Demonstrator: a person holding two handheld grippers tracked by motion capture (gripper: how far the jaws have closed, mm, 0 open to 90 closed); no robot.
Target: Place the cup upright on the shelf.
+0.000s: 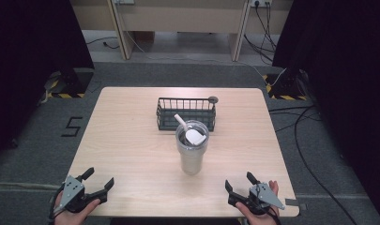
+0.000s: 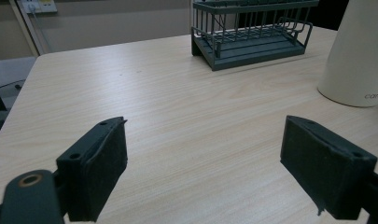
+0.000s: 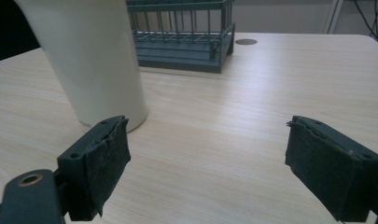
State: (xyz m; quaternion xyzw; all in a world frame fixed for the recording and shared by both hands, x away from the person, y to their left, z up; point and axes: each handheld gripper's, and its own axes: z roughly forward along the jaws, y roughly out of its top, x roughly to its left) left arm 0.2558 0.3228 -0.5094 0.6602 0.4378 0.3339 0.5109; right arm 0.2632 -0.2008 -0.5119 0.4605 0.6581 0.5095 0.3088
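Your left gripper (image 1: 99,180) sits at the lower left of the high view, jaws spread wide with nothing between them. Your right gripper (image 1: 238,181) mirrors it at the lower right, also released and empty. The cream tumbler (image 1: 192,148) with its white straw (image 1: 181,123) stands upright at centre frame, well apart from both. Just behind it sits the dark wire basket (image 1: 165,115) on the table (image 1: 126,140).

I am holding my left gripper (image 1: 100,179) and right gripper (image 1: 238,182) level, jaws spread wide, gripping nothing.
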